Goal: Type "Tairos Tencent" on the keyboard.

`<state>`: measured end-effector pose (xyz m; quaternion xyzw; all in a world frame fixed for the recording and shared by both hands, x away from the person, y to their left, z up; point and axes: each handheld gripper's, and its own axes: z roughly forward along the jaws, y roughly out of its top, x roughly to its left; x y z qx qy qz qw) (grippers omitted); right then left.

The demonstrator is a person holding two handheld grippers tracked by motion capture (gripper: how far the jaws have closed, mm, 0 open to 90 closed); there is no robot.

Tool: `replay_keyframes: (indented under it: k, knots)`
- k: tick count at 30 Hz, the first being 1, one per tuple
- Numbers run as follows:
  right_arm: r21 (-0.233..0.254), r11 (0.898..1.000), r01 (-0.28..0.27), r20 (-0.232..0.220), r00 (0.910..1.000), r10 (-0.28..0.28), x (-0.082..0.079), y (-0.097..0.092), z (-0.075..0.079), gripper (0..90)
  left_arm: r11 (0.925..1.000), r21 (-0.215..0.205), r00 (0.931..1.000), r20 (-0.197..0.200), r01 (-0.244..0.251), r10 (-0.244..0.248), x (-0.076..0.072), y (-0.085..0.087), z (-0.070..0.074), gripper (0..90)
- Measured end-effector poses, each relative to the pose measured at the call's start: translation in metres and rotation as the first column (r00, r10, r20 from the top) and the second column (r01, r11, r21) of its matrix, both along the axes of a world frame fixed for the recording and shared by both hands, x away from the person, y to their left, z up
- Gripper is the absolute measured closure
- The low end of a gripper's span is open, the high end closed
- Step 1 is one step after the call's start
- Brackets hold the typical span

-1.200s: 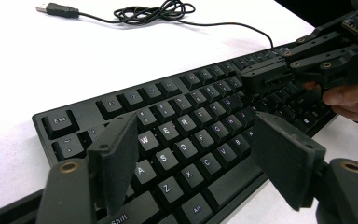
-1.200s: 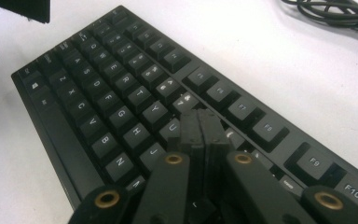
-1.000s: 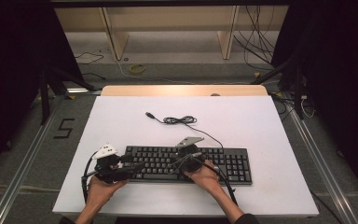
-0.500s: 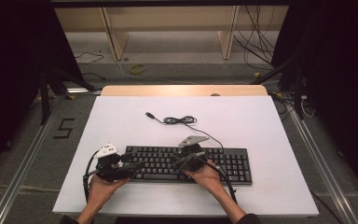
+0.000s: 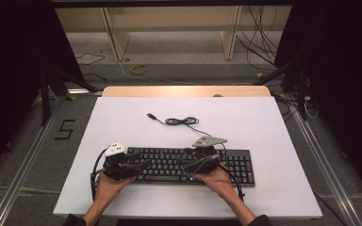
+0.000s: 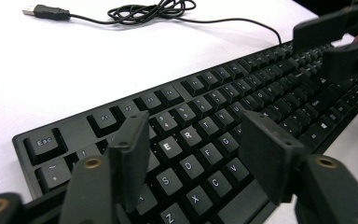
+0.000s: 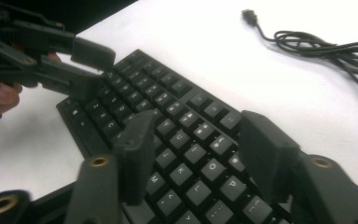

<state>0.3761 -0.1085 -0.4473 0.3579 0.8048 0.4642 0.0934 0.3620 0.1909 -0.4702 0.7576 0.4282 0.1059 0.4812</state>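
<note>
Over the keyboard (image 5: 188, 165), both released claws, left claw (image 6: 193, 149) and right claw (image 7: 196, 147), have barely moved; typing seems underway.

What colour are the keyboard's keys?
Black with white lettering on the keyboard; clearest in the left gripper view.

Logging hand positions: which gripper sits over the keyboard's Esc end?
The left gripper: the keys between its open jaws are E, R, D and S, with Esc close by. The right gripper frames O, P and K on the keyboard.

High view overhead; gripper views close, low (share keyboard (image 5: 188, 165)).
</note>
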Motion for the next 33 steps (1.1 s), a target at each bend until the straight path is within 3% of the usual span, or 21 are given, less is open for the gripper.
replay_keyframes:
  k: [5, 21, 33]
  knots:
    - [0.020, 1.000, 0.022, -0.006, 0.9998, -0.021, -0.001, -0.008, 0.004, 40.2, 1.0000, 0.004, 0.9998, -0.019, 0.004, -0.004, 0.008, -0.005, -0.001, 53.2]
    - [0.027, 0.999, 0.042, 0.002, 0.9991, -0.043, -0.007, -0.021, 0.010, 36.7, 0.9909, 0.113, 0.9955, -0.069, 0.073, -0.065, 0.024, -0.024, -0.003, 87.5]
    - [0.033, 0.999, 0.036, 0.011, 0.9993, -0.037, -0.006, -0.021, 0.013, 36.4, 0.9856, 0.144, 0.9932, -0.088, 0.089, -0.077, 0.031, -0.030, -0.007, 89.3]
